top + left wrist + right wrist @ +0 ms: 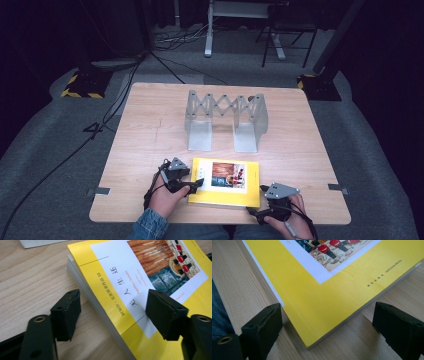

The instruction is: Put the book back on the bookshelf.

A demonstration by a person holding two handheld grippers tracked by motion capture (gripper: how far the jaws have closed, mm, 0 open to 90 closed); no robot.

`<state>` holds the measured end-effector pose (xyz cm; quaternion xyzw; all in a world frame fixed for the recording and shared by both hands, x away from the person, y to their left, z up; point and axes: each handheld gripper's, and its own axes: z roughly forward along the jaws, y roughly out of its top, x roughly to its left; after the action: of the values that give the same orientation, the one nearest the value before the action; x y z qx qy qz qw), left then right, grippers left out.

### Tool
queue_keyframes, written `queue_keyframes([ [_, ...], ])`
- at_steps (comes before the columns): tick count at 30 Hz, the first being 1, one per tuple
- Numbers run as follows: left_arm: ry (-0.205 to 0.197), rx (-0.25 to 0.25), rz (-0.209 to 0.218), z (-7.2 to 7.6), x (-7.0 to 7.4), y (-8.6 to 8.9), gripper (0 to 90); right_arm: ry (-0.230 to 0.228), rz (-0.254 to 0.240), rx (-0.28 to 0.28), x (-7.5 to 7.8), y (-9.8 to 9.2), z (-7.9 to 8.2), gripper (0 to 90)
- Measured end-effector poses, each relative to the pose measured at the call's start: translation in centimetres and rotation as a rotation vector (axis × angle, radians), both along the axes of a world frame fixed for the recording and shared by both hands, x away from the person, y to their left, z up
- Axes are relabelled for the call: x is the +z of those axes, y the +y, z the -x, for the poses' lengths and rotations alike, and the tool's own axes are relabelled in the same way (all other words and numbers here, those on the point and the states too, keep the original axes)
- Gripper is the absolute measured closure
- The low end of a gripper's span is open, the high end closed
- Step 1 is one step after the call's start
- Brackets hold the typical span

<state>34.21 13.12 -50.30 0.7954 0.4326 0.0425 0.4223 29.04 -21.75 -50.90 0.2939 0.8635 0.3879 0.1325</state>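
1. High view, left side: left gripper (199, 183) at the near left edge of the book (225, 182), one jaw over the cover, the other beside the page block. Forearm in a denim sleeve (149, 226) entering from the bottom edge.
2. Left gripper view: jaws spread astride the book's edge, one above the yellow cover, one low over the table (27, 282); no pad pressing on paper. Edge between the jaws, not yet pinched. Judged step: closing for a first grip on that edge.
3. High view, centre: book flat on the table's near half, cover up, between the two hands. Grey rack (225, 120) upright farther back, well apart from the book, slots vacant; probably the destination, judged from the layout.
4. High view, right side: right gripper (252, 212) just off the book's near right corner, held low near the table's near edge.
5. Right gripper view: jaws spread, corner of the book (332, 295) ahead of and between them, both pads apart from it. Nothing pinched.
6. Next move, as a judgement: full closure of the left jaws on cover and pages together, then a lift of that edge; right jaws forward onto the corner for a second hold. Risk: top jaw catching the cover alone, so only the cover rising.
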Motion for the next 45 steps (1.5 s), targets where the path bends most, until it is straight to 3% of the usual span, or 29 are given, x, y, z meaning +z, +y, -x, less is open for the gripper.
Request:
queue_keyframes([
  [12, 0.01, -0.013, 0.01, 0.0, 0.1, -0.1, 34.2, -0.005, -0.006, -0.004, -0.1, 0.3, 0.0, 8.2],
  [20, -0.04, -0.025, 0.002, 0.2, 0.7, 0.1, 42.7, -0.005, -0.008, -0.005, -0.1, 0.3, 0.0, 8.1],
  [25, -0.056, -0.033, 0.063, 0.6, 1.3, 0.3, 47.6, -0.004, -0.01, -0.007, -0.1, 0.3, 0.0, 8.2],
  [29, -0.06, -0.033, 0.066, 0.7, 1.5, 0.4, 52.4, -0.005, -0.01, -0.007, -0.1, 0.3, 0.0, 8.2],
  [32, -0.046, -0.021, 0.077, 0.7, 1.7, 0.8, 62.8, -0.005, -0.01, -0.007, -0.1, 0.3, 0.0, 8.2],
  [34, -0.023, -0.01, 0.107, 0.8, 1.9, 1.1, 70.7, -0.005, -0.01, -0.007, -0.1, 0.3, 0.1, 8.2],
  [35, -0.015, -0.015, 0.146, 0.9, 2.2, 1.5, 79.1, -0.006, -0.01, -0.006, -0.2, 0.3, 0.1, 8.4],
  [37, -0.012, -0.033, 0.163, 1.0, 2.6, 1.6, 85.6, -0.004, -0.008, -0.005, -0.1, 0.3, 0.1, 10.0],
  [43, -0.038, -0.064, 0.144, 1.6, 4.6, 1.0, 89.3, -0.002, 0.021, 0.004, 0.4, 0.1, 0.4, 17.1],
  [45, -0.053, -0.074, 0.134, 1.7, 5.4, 0.8, 89.4, -0.02, 0.029, 0.005, 0.6, 0.1, 0.6, 18.0],
])
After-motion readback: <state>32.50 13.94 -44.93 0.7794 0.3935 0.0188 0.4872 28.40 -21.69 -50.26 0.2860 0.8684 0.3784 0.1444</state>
